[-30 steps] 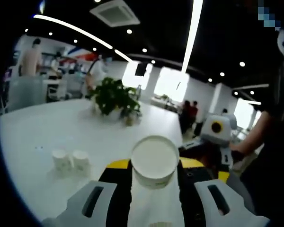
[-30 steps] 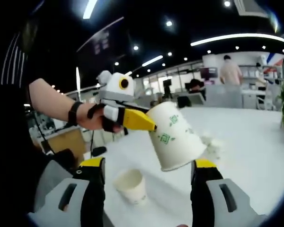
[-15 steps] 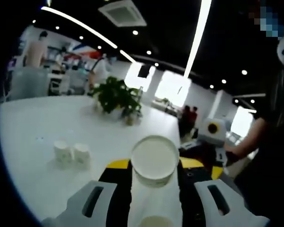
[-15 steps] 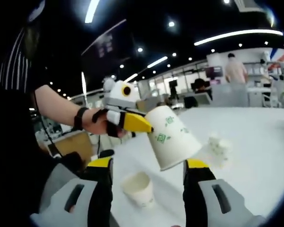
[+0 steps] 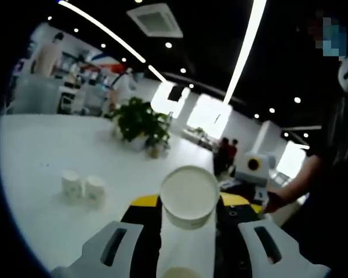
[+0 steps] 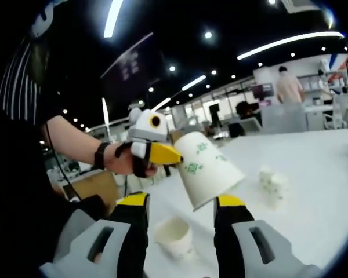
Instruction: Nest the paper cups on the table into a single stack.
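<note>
Two claws are at work over a white table. In the left gripper view, the left claw grips a paper cup between its yellow-tipped jaws, the cup's flat round bottom turned toward the camera. In the right gripper view the same held cup shows white with green marks, tilted, its mouth aimed down toward the table, clamped at its base by the left claw in a person's hand.

Below and between the right claw's jaws stands an upright cup on the table, mouth up, apart from the held cup above it. The right claw is narrowly parted and grips nothing; the held cup's rim hangs between its yellow tips, and whether it touches them cannot be told.

Farther out stand a pair of small cups side by side, touching or nearly so. A potted plant sits beyond them.
</note>
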A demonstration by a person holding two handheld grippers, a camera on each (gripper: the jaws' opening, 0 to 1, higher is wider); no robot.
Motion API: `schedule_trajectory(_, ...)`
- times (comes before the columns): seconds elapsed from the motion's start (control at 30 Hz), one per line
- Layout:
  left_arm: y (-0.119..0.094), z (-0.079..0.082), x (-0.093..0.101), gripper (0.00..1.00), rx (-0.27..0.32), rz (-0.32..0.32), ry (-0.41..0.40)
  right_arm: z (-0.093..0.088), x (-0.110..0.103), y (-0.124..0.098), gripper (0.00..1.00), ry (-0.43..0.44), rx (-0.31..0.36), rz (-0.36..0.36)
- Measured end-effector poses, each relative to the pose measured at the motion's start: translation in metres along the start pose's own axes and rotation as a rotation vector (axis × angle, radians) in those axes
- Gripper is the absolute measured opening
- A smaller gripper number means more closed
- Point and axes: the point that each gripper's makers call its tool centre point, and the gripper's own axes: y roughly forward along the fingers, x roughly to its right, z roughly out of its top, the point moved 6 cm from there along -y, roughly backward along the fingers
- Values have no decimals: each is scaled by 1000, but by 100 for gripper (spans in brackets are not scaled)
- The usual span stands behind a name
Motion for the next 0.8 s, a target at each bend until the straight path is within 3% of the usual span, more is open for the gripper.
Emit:
schedule_trajectory(0.23,1,-1,4,35,4,-28,-18,2,4,-5,28,35,37,1)
schedule_trajectory(0.53,2,-2,12,36,0,-60,-10,4,4,-8,20,46,62,-2)
schedule_trajectory(0.6,1,1,14,36,14,-66,35,6,3,-9,17,35,73,-5)
schedule_trajectory(0.8,0,4,16,36,8,-81,9,15,3,-11,14,72,121,24)
